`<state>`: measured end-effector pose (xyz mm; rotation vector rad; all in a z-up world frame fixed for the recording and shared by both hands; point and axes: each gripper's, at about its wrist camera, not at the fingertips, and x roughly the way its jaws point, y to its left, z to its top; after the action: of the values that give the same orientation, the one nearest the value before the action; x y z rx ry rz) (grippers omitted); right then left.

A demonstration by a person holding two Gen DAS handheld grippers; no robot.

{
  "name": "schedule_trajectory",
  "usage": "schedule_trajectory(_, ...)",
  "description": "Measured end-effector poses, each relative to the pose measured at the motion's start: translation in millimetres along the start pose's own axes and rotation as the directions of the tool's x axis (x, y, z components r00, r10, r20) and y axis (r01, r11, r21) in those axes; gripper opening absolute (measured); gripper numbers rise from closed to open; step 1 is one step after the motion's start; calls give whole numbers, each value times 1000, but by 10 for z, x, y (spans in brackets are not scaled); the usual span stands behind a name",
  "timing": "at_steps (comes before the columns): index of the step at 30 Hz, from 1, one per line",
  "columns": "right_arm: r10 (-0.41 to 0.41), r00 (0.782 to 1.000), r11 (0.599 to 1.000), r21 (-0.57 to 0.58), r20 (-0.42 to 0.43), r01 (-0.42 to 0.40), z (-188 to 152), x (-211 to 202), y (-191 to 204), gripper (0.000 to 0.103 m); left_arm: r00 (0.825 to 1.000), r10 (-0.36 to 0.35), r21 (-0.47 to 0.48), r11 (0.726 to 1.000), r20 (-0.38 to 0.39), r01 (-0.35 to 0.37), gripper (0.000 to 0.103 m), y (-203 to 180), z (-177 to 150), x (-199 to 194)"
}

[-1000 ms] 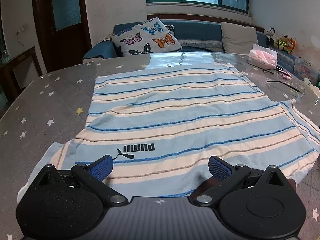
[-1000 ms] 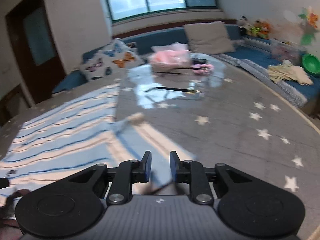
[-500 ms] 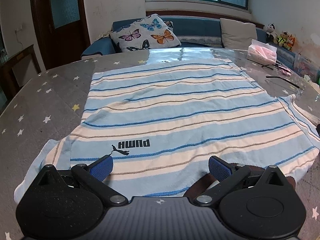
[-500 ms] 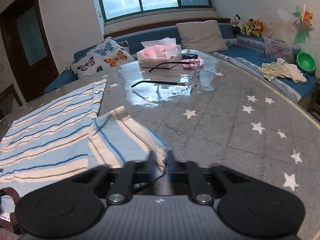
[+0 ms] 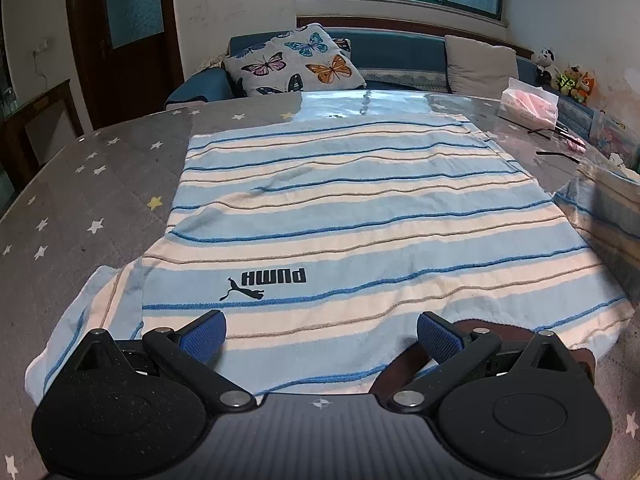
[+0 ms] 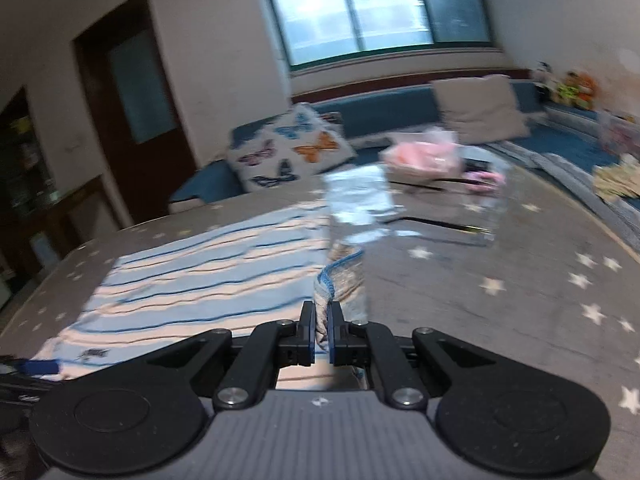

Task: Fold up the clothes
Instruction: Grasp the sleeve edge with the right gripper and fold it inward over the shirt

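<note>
A blue, cream and tan striped T-shirt (image 5: 352,216) with a black logo lies flat on the grey star-patterned table (image 5: 100,200), collar end nearest me. My left gripper (image 5: 320,332) hangs open just above the collar edge, nothing between its blue pads. In the right wrist view the shirt (image 6: 208,276) spreads to the left, and my right gripper (image 6: 319,336) is shut on the shirt's right sleeve (image 6: 340,276), which rises off the table. That raised sleeve (image 5: 604,200) shows blurred at the right edge of the left wrist view.
A pink tissue pack (image 5: 528,106) and black glasses (image 5: 556,154) lie at the table's far right. Behind the table stands a blue sofa with a butterfly cushion (image 5: 296,64) and a beige pillow (image 5: 480,62). A dark wooden door (image 5: 120,36) is at the left.
My right gripper has closed on the right sleeve and lifted it, swinging left toward the shirt body. My left gripper stays open near the collar, hardly moved.
</note>
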<state>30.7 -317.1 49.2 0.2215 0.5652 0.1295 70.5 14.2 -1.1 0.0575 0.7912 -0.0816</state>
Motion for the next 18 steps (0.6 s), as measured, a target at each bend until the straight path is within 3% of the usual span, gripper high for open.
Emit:
schedule_trajectory(9, 128, 986, 990, -41, -105, -133, -136, 222, 372, 13, 1000, 8, -21, 1000, -7, -8, 103, 65, -22, -1)
schedule_trajectory(16, 166, 975, 984, -45, -146, -174, -148, 298, 386, 24, 1000, 23, -47, 999, -7, -23, 103, 173, -41, -38)
schedule_trajectory(18, 126, 982, 989, -56, -141, -135, -110, 358, 318, 26, 1000, 29, -60, 998, -7, -29, 103, 217, -47, -46)
